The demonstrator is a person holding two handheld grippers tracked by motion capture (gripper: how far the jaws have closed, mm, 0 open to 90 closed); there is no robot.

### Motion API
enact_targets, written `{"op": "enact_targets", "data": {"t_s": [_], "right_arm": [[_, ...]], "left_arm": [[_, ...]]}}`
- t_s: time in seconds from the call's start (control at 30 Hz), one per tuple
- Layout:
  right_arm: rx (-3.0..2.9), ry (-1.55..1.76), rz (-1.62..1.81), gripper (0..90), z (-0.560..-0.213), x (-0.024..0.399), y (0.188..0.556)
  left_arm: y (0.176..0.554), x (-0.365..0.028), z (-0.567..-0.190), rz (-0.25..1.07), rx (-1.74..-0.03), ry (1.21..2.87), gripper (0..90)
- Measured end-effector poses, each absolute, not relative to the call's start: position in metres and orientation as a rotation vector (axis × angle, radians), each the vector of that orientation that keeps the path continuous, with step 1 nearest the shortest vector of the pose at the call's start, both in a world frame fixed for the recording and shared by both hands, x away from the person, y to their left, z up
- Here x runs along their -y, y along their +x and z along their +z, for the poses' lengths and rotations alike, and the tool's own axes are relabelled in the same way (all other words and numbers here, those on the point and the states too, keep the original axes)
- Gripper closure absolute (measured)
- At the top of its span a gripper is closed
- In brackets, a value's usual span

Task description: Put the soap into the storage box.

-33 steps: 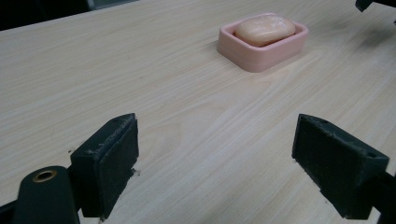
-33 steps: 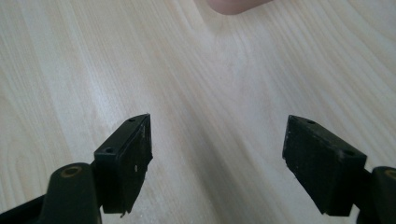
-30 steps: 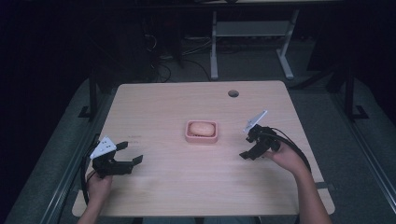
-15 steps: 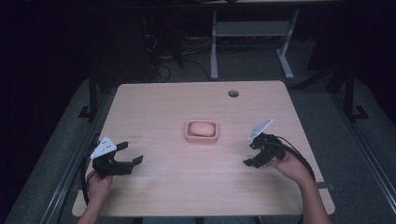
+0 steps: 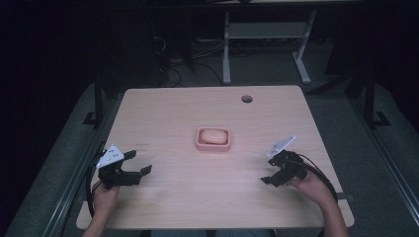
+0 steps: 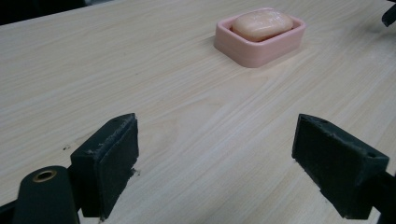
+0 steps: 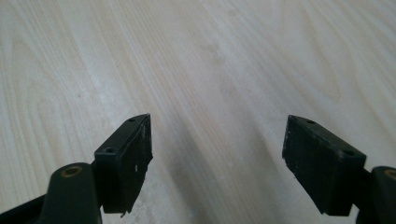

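- The soap [image 5: 214, 135] in its pink dish [image 5: 213, 146] is seen mid-frame on the tabletop [image 5: 197, 197], long axis left-right.
- Left hand-held gripper [image 5: 138, 167] and right hand-held gripper [image 5: 267, 179], both held apart and empty, flank it at lower frame; the right seems slightly nearer.

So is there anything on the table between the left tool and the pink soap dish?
Nothing: the left gripper view shows bare table between the left tool and soap dish.
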State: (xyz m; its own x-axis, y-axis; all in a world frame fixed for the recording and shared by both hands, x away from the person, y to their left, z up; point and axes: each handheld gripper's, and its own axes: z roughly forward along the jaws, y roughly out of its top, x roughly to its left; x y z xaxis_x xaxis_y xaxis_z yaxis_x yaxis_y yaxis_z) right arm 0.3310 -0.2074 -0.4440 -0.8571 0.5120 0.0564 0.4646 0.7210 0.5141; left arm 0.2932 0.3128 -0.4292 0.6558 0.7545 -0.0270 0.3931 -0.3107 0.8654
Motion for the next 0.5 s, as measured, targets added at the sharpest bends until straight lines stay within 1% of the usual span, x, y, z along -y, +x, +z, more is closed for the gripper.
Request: {"op": "enact_targets", "data": {"t_s": [0.5], "right_arm": [[-2.729,0.866,0.923,24.0,-0.449,0.222,0.297]], "left_arm": [[0.292,-0.310,-0.430,0.483,-0.894,1.935,14.3]]}}
